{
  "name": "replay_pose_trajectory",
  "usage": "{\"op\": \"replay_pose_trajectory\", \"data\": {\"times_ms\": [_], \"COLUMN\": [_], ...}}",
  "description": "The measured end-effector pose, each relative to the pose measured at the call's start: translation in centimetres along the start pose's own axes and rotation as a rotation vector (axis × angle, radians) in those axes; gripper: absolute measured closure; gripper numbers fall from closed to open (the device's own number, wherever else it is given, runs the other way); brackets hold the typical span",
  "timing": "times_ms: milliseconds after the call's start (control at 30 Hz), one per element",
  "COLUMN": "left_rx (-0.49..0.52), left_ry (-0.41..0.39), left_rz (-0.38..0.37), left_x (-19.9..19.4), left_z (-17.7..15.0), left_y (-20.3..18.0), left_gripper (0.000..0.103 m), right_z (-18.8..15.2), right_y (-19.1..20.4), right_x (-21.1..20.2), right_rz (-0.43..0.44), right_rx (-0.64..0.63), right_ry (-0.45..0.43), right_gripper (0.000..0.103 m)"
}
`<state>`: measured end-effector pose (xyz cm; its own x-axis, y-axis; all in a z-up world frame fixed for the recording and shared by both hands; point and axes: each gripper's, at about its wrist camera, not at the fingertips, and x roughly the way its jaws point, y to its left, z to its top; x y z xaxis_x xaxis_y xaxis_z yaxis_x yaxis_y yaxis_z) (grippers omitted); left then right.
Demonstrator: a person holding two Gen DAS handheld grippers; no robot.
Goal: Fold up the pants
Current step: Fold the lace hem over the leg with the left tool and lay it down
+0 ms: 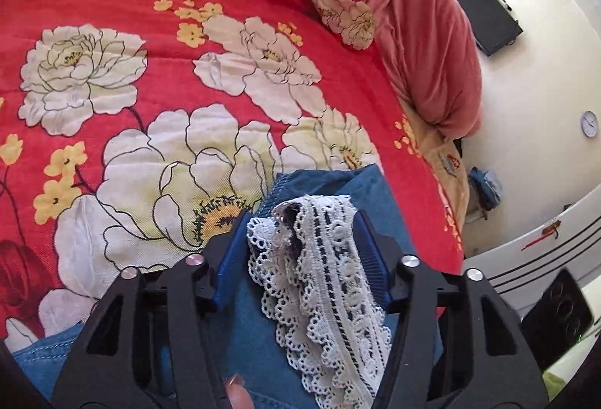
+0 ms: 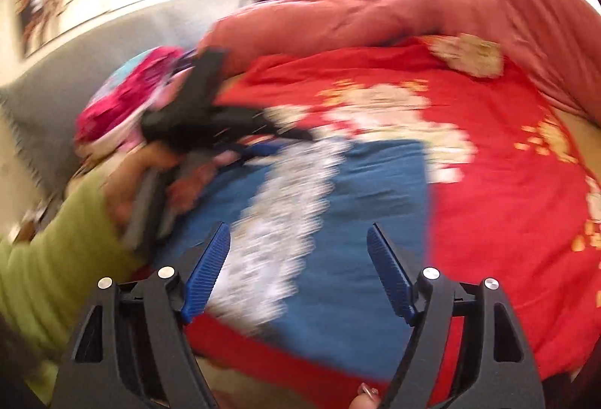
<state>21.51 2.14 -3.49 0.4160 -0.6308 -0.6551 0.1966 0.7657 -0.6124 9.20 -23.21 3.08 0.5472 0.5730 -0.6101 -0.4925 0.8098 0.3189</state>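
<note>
Black grippers (image 2: 298, 271) — blue ribbed pads, silver screws; green sleeve (image 2: 49, 266).

Bright daylight — right view motion-blurred, edges warped.

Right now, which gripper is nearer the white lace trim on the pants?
Left. The left gripper straddles the white lace trim; the right gripper hangs open over the pants.

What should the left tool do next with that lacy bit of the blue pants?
Probably close the left tool on the white lace trim, which lies between its open pads atop the blue pants. The right tool hangs open, holding nothing.
</note>
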Motion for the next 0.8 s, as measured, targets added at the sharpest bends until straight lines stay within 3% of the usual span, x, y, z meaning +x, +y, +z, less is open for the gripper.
{"op": "replay_pose_trajectory", "data": {"times_ms": [67,167,233,333,500,567,667,800], "left_rx": [-0.009,-0.039,-0.036,-0.015,0.054,0.039,0.044,0.048], "left_ry": [0.01,-0.003,-0.02,-0.046,-0.046,-0.019,-0.016,-0.06], "left_rz": [0.026,-0.001,-0.017,-0.025,0.119,0.137,0.149,0.152], "left_x": [0.5,0.2,-0.6,-1.9,-2.0,-0.8,-0.6,-2.5], "left_z": [-0.1,-0.2,-0.1,0.0,-0.2,-0.4,-0.4,-0.7], "left_y": [0.3,0.7,0.5,-0.1,-0.2,0.6,0.8,0.6], "left_gripper": [0.078,0.089,0.09,0.09,0.09,0.087,0.08,0.073], "right_z": [0.7,1.7,2.5,3.5,3.5,3.1,2.7,2.3], "right_y": [-2.5,-6.0,-7.9,-9.6,-9.0,-8.6,-8.0,-7.9], "right_x": [1.3,4.6,6.5,8.9,11.6,12.2,12.0,9.4], "right_rz": [-0.039,-0.086,-0.113,-0.109,-0.149,-0.19,-0.228,-0.199], "right_rx": [0.052,0.121,0.161,0.208,0.12,0.074,0.015,0.041], "right_ry": [0.025,0.096,0.131,0.159,0.198,0.214,0.2,0.134], "right_gripper": [0.029,0.029,0.029,0.029,0.029,0.029,0.029,0.029]}}
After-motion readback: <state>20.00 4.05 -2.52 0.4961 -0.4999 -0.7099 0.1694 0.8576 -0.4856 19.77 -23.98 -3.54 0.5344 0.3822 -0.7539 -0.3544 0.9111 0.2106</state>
